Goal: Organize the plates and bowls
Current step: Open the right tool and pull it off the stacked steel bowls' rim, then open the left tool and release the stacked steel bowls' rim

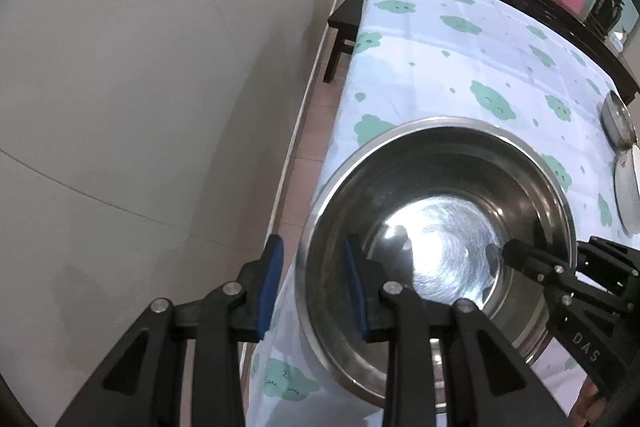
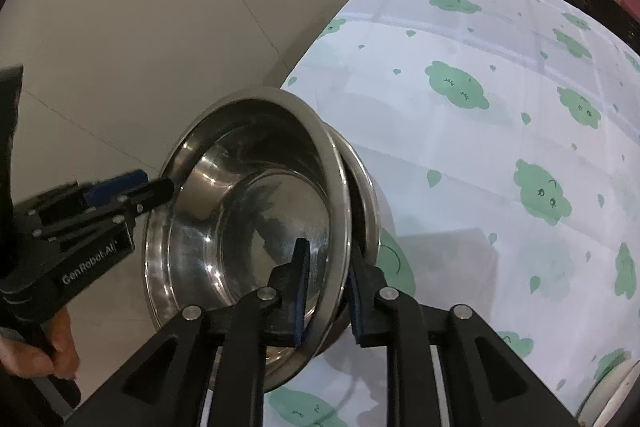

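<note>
A large steel bowl [image 1: 440, 211] stands nested in another steel bowl [image 2: 366, 195] at the near left corner of the table. My left gripper [image 1: 314, 291] straddles the bowl's left rim with a visible gap on both sides, so it is open. It also shows in the right wrist view [image 2: 132, 191]. My right gripper [image 2: 326, 291] has its pads on either side of the top bowl's near rim [image 2: 256, 227], shut on it. It also shows in the left wrist view [image 1: 520, 259].
The table has a white cloth with green cloud prints [image 1: 460, 59]. A small steel bowl [image 1: 618, 119] and a white plate [image 1: 626, 187] lie at the right edge. The table's left edge drops to a tiled floor [image 1: 308, 131]. A dark stool [image 1: 344, 23] stands beyond.
</note>
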A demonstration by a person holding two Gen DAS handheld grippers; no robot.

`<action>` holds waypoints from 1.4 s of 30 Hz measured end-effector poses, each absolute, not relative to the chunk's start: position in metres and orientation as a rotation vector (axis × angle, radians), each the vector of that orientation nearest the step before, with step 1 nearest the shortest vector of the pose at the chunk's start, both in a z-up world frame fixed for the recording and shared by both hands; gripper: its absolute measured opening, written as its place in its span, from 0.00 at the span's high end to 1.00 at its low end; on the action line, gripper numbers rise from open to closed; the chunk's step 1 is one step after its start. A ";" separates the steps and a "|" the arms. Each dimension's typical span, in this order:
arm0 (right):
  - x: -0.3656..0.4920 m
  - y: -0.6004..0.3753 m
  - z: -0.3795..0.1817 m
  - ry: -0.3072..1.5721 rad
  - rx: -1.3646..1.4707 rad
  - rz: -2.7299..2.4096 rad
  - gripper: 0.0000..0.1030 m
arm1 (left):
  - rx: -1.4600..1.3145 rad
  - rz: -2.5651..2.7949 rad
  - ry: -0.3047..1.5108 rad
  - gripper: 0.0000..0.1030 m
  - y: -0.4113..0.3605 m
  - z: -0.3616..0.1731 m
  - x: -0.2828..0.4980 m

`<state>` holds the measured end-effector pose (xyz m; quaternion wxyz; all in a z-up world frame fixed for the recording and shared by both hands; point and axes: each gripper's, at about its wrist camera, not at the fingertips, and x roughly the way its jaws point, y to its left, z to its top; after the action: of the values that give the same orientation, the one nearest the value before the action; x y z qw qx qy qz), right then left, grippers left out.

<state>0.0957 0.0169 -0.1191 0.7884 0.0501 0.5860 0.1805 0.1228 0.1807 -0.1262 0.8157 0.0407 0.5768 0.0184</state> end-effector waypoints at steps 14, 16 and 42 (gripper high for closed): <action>0.099 0.016 -0.115 1.251 0.099 0.381 0.80 | 0.085 0.047 1.213 0.69 0.184 -0.123 0.121; 0.099 0.015 -0.112 1.247 0.106 0.386 0.80 | 0.084 0.049 1.214 0.69 0.184 -0.123 0.122; 0.070 -0.015 -0.070 1.057 0.125 0.317 0.80 | 0.103 0.039 1.189 0.59 0.167 -0.112 0.118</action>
<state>0.0702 -0.0148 -0.0704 0.8497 0.0593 0.5018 0.1504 0.1181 0.1674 -0.1124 0.8270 0.0485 0.5599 0.0183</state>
